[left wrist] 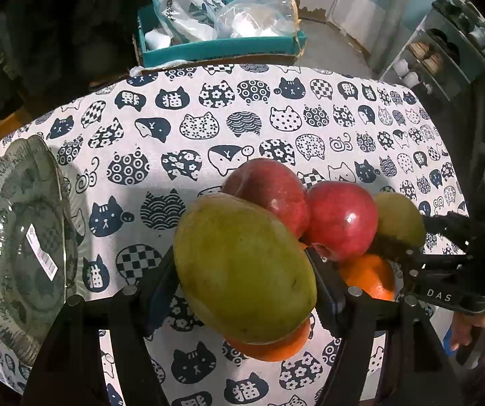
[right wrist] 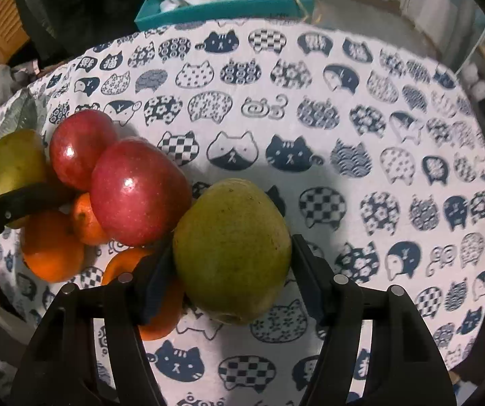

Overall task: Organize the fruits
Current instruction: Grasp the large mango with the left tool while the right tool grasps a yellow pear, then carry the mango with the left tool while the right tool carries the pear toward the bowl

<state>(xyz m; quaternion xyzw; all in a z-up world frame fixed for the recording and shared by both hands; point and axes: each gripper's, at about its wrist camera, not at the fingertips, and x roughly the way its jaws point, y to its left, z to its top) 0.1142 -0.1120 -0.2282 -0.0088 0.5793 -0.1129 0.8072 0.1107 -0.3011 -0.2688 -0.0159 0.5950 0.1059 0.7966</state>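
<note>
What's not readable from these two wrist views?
- Orange count: in the left view the mango covers most of one orange; in the right view the apple and the right gripper's finger overlap others.
- Plate: cut off by the left view's edge; only a sliver in the right view.
- Plate sticker: print too small.
- Box contents: bags hide them.
- Whether either held fruit is clear of the cloth.

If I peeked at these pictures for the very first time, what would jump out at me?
Two big green fruits, each squeezed in a gripper: the left gripper holds a green mango, and the right gripper holds a green pear. Between them sits a shiny pile of red apples and oranges, all on a cat-face tablecloth. A glass plate waits at the far left.
</note>
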